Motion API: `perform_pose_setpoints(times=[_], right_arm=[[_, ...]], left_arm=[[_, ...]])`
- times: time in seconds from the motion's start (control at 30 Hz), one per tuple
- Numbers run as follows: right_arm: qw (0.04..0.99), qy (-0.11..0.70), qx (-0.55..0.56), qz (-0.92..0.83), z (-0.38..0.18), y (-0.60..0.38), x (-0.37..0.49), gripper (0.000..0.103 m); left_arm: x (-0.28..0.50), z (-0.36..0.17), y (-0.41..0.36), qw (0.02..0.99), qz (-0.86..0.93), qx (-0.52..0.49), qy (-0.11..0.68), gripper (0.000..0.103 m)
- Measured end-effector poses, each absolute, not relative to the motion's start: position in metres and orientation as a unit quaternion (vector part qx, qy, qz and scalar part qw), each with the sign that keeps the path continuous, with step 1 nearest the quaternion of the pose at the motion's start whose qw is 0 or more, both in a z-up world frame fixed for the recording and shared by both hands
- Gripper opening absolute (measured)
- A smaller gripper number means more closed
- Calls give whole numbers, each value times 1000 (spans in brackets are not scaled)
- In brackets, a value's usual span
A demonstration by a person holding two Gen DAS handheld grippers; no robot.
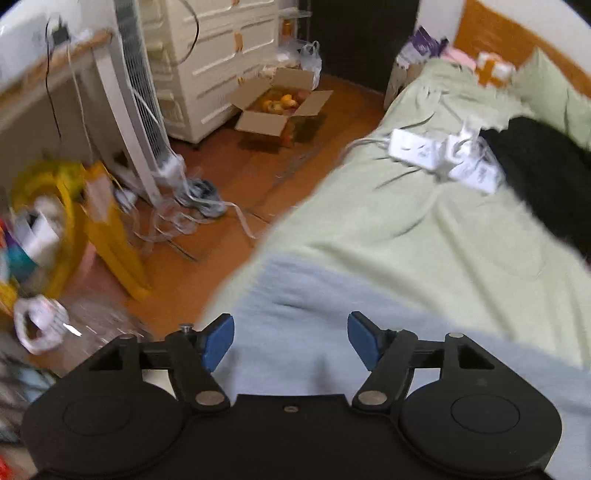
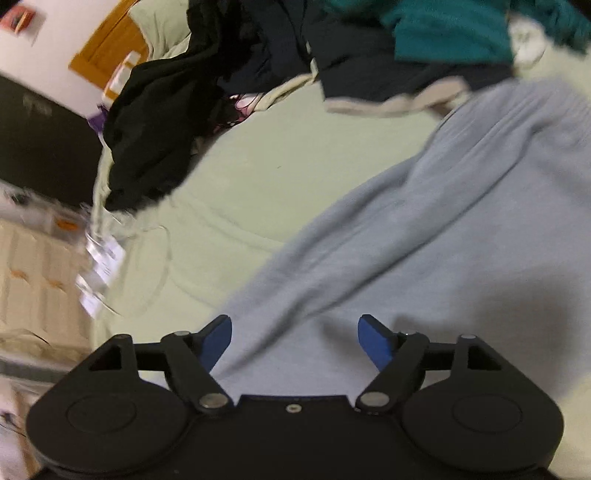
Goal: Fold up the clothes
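A pale grey-blue garment [image 1: 314,317] lies spread on the light green bed cover [image 1: 424,236], reaching to the bed's near edge. My left gripper [image 1: 290,341] hovers over its lower part, open, blue pads apart with nothing between them. In the right wrist view the same garment [image 2: 424,229] runs diagonally up to its ribbed band at the upper right. My right gripper [image 2: 294,345] stands open above the cloth, pads wide apart and not pinching it.
A heap of dark clothes [image 2: 177,110] and a teal garment [image 2: 454,33] lie at the far side of the bed. White power strip and plugs [image 1: 443,155] rest on the cover. Beside the bed: wooden floor, cardboard box [image 1: 280,103], white drawers [image 1: 214,55], fan [image 1: 136,103], tangled cables.
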State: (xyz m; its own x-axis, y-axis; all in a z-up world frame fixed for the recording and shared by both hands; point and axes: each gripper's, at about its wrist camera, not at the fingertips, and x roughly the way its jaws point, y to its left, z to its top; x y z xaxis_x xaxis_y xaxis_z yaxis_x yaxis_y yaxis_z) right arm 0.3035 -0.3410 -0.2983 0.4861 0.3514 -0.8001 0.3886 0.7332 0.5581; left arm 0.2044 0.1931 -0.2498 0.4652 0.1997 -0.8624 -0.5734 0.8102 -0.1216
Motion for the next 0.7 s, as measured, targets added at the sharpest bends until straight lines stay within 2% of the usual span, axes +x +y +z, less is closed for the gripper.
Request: perform_pose_setpoints(times=[0.07, 0.17, 0.2, 0.23, 0.3, 0.37, 0.5, 0.7], right_arm=[[784, 507, 358, -14, -314, -335, 314, 57], [756, 512, 406, -29, -343, -343, 324, 57], [745, 505, 434, -39, -352, -349, 323, 55], [741, 497, 449, -46, -357, -352, 321, 52], [738, 475, 476, -61, -368, -360, 321, 35], [739, 473, 476, -58, -376, -363, 326, 21], [749, 469, 467, -31, -382, -374, 344, 20], [767, 482, 424, -6, -400, -377, 368, 10]], left_arm=[[221, -268, 166, 817, 195, -278, 465, 72], [245, -290, 122, 810, 152, -304, 477, 69], [251, -294, 113, 811, 141, -306, 479, 64], [262, -299, 95, 813, 123, -308, 478, 49], [274, -311, 71, 816, 102, -306, 480, 34], [282, -326, 48, 812, 82, -316, 484, 29], [292, -348, 13, 820, 61, -307, 480, 29], [318, -368, -8, 847, 68, -244, 468, 28]])
